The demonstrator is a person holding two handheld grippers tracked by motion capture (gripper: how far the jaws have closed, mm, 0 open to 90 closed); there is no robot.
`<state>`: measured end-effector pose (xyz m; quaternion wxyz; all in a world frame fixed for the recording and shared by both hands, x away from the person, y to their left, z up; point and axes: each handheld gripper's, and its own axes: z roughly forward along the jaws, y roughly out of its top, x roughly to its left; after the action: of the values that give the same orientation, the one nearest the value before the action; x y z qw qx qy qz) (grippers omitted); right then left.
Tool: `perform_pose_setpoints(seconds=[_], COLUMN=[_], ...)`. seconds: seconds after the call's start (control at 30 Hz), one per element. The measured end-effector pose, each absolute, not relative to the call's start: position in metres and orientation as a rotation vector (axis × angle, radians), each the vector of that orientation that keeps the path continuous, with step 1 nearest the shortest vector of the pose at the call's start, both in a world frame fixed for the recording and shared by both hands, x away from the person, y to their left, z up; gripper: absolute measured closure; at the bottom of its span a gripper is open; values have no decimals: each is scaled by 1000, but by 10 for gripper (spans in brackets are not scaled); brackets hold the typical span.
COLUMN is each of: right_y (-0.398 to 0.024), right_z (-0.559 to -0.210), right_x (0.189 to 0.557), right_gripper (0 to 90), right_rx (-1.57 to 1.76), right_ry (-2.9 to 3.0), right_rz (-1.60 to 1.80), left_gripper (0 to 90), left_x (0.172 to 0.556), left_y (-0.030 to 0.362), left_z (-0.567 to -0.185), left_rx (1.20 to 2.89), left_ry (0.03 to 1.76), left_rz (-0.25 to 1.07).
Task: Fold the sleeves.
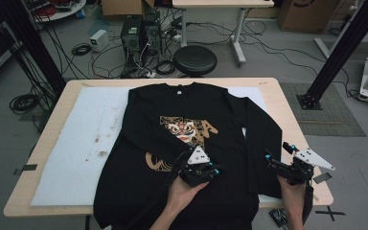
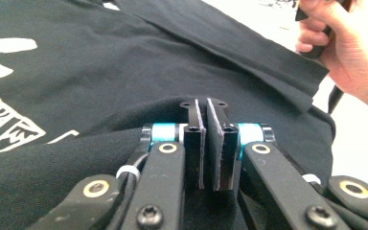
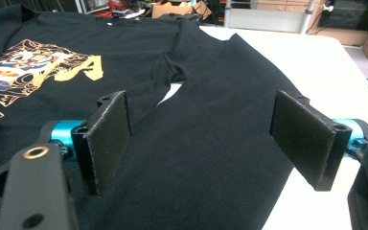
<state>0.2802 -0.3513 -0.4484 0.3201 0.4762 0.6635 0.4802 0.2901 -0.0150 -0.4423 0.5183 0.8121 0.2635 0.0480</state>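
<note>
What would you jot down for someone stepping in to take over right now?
Left tool: shut, resting low on the shirt's front; no cloth visibly pinched.
Right tool: open, jaws wide over the sleeve near its cuff.
Black shirt: lies flat, print up, on the white pad on the table.
Done: shirt spread out.
Left: probably the folding, likely starting with that sleeve.

High view: overhead, facing forward-down. Gripper views: close, low over black shirt (image 1: 182, 139), shared.

Black long-sleeved shirt (image 1: 172, 143): hem cut off at 6 o'clock; left gripper (image 1: 199, 171) covers part of gold print.
</note>
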Motion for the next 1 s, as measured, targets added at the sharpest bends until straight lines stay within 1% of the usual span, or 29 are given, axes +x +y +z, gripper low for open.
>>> perform_pose_setpoints(seconds=[0.47,1.0], right_y=[-351,-351], right_z=[-448,-448], right_x=[281,280], right_gripper=[222,222], right_rx=[1246,1249], right_ry=[1746,1751], right_rz=[1258,1253], left_gripper=[853,850], left_x=[282,287], left_y=[-41,-51], left_z=[-437,-440], left_rx=[1978,1962], left_ry=[567,589], left_rz=[96,79])
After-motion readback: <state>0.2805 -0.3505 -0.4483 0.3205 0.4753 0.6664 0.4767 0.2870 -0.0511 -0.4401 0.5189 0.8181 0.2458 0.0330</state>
